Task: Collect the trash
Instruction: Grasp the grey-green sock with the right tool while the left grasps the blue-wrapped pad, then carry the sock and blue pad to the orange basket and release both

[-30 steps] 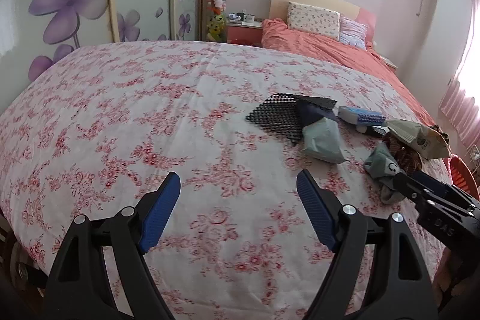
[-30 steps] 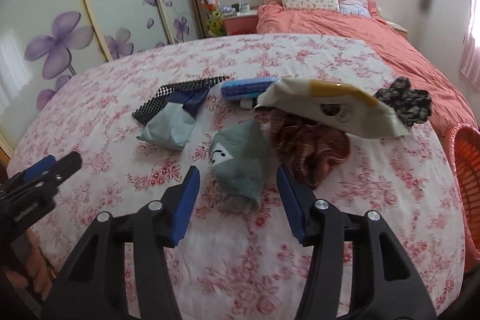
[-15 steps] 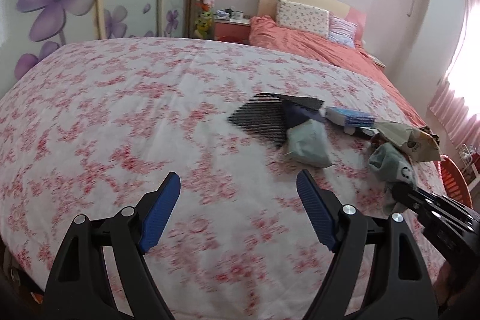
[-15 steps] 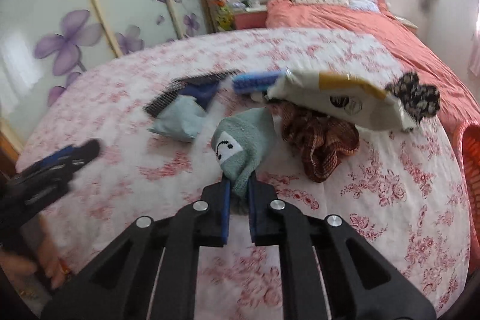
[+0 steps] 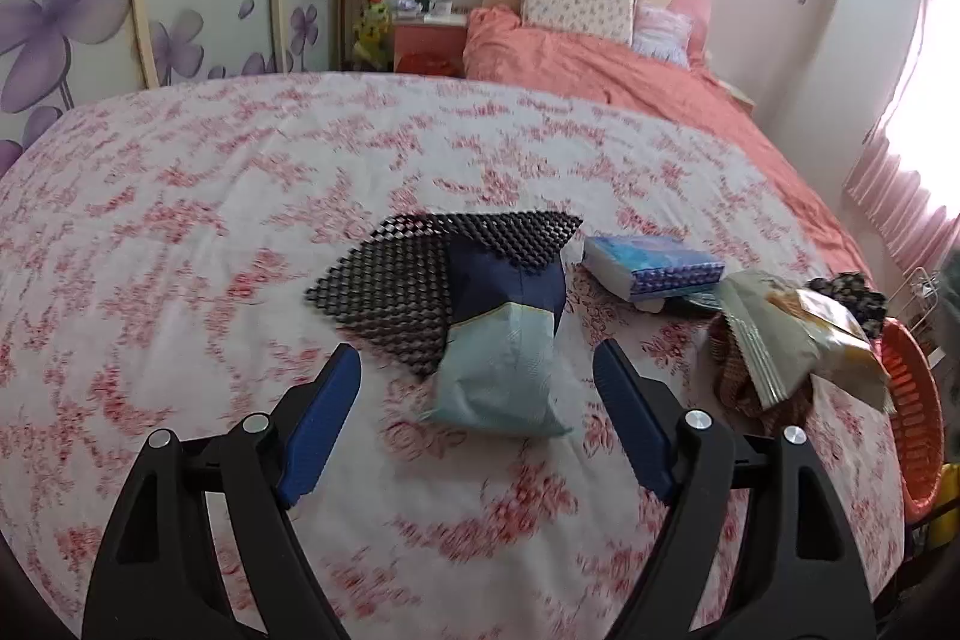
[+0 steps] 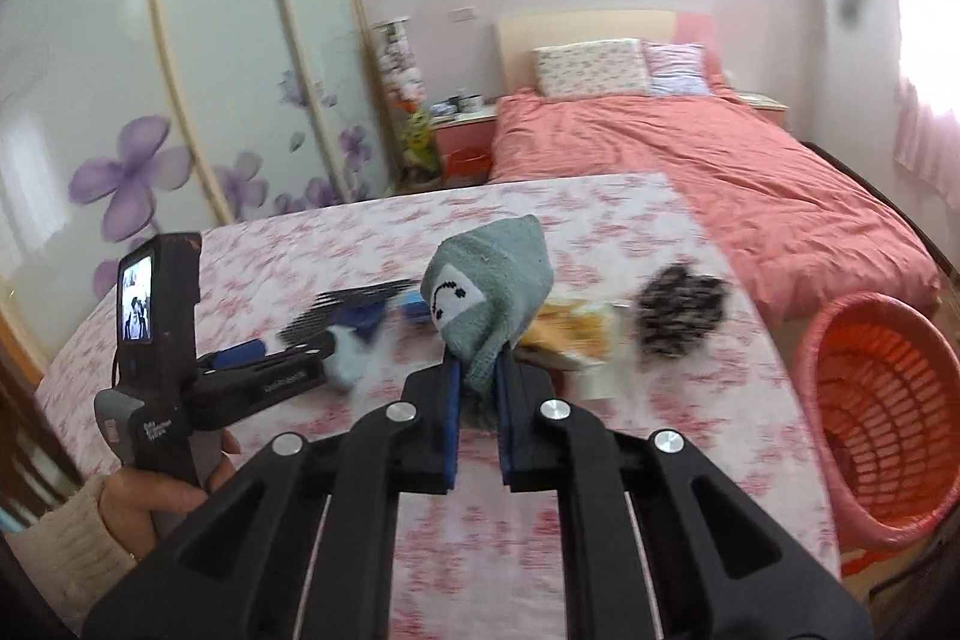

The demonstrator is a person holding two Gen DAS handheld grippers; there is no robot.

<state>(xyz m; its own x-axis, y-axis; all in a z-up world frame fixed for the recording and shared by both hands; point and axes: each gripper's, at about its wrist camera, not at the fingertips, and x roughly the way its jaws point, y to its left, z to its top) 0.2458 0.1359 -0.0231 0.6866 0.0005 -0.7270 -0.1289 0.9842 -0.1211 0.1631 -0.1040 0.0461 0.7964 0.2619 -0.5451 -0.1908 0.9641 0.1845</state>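
Two grippers in view. Right gripper: jaws closed on the lower end of a grey-green sock with a smiley face patch; the sock stands up out of the blue pads, lifted clear of the floral bedspread. Left gripper: jaws wide apart, nothing between the pads; it hangs over the bedspread just short of a pale blue and navy pouch, not touching it. In the right wrist view the same gripper shows at the left, its handle held by a hand in a cream sleeve (small screen on the back of the unit lit).

Items lying on the bedspread, left wrist view: black mesh mat partly under the pouch; tissue pack to the right of it, apart from the pouch; crumpled snack bag lying over a brown checked cloth; dark flowered cloth behind the bag.

Orange plastic basket stands on the floor at the right corner of the bed, beside the bedspread edge; its inside is only partly visible, contents cannot be told.

Image blur on the bedspread in both views.
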